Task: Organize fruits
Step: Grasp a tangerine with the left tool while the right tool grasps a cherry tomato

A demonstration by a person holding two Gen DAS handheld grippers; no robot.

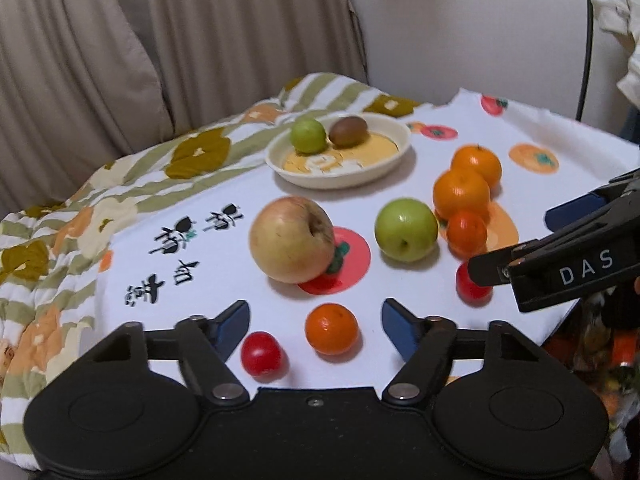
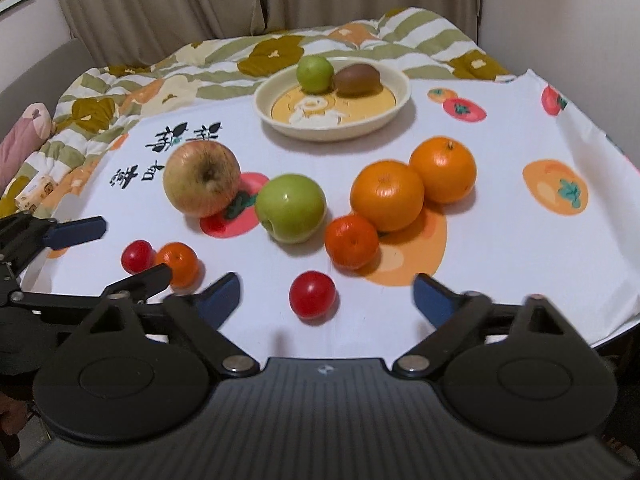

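A cream plate (image 1: 280, 152) (image 2: 402, 92) at the back holds a small green fruit (image 1: 308, 136) (image 2: 315, 74) and a kiwi (image 1: 348, 131) (image 2: 357, 79). On the white cloth lie a big yellow-red apple (image 1: 291, 239) (image 2: 201, 179), a green apple (image 1: 405, 229) (image 2: 290, 207), two oranges (image 1: 461, 193) (image 2: 387, 195), small tangerines (image 1: 331, 328) (image 2: 351, 242) and red tomatoes (image 1: 261, 353) (image 2: 312, 294). My left gripper (image 1: 315, 328) is open, its fingers either side of a tangerine and a tomatoes. My right gripper (image 2: 327, 300) is open around a tomato.
A flowered quilt (image 1: 60, 220) (image 2: 100, 108) covers the left and back. Curtains (image 1: 160, 40) hang behind. The cloth's edge drops off at the right (image 2: 608, 280). A small carton (image 2: 34, 194) lies at the far left.
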